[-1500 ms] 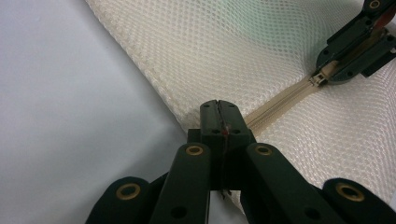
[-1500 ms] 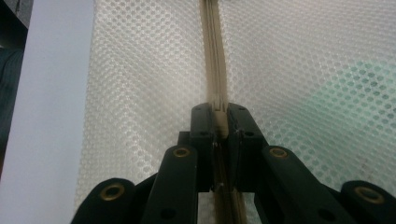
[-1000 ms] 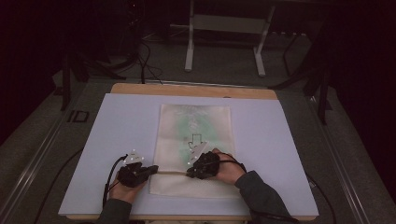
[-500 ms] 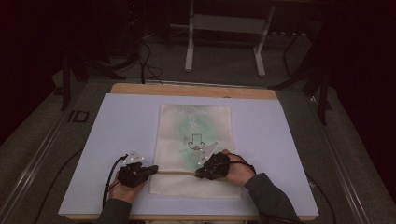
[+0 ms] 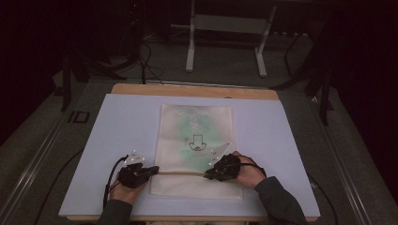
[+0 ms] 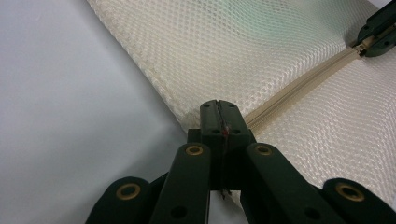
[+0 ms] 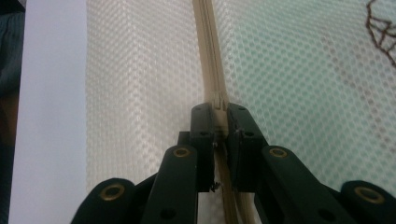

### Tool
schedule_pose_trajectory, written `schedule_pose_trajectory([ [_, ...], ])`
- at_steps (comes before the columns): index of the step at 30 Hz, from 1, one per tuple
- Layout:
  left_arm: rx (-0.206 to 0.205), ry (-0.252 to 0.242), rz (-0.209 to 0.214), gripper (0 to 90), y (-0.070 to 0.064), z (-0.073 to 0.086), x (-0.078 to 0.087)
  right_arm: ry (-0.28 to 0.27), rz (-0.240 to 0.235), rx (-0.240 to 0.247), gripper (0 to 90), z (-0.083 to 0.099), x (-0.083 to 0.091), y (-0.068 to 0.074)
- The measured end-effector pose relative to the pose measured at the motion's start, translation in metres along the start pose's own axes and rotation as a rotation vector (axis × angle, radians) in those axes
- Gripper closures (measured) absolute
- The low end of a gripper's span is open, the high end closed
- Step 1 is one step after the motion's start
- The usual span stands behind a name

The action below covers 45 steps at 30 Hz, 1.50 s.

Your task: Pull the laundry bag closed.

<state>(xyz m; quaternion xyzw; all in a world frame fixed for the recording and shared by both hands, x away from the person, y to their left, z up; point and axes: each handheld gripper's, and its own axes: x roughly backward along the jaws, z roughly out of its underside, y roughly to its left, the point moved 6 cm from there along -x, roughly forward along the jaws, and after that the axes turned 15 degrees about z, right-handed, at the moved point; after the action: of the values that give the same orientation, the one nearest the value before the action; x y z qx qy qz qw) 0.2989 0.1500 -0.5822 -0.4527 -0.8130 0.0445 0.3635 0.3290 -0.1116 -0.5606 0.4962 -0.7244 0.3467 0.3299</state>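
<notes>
**Both grippers clamped along the zip of a mesh bag**

Nearest the person, the left gripper (image 5: 151, 171) pinches the left end of the zip (image 6: 299, 89), its jaws pressed together on the corner of the mesh bag (image 5: 195, 140) where the tan strip begins. Along that strip, the right gripper (image 5: 209, 175) is clamped on the zip too, with the tan tape caught between its jaws in the right gripper view. The zip runs straight between the two, across the bag's near end. The bag lies flat at the middle of the pale table cover (image 5: 117, 126), its far part tinted green with a small dark drawing (image 5: 195, 142) on it. Beyond it shows the table's wooden edge (image 5: 192, 90).
</notes>
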Motion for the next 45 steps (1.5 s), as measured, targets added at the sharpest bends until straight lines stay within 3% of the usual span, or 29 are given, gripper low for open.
schedule_pose_trajectory([
  [23, 0.002, -0.001, 0.000, 89.7, 0.000, 0.000, 0.000, 0.019, 0.017, -0.045, 82.6, 0.030, 0.020, -0.013],
  [34, 0.004, -0.001, 0.002, 89.7, 0.000, 0.000, 0.000, 0.026, 0.027, -0.098, 82.5, 0.056, 0.034, -0.020],
  [45, 0.004, -0.001, 0.002, 89.7, 0.000, 0.000, 0.000, -0.012, 0.032, -0.161, 82.6, 0.078, 0.051, -0.027],
])
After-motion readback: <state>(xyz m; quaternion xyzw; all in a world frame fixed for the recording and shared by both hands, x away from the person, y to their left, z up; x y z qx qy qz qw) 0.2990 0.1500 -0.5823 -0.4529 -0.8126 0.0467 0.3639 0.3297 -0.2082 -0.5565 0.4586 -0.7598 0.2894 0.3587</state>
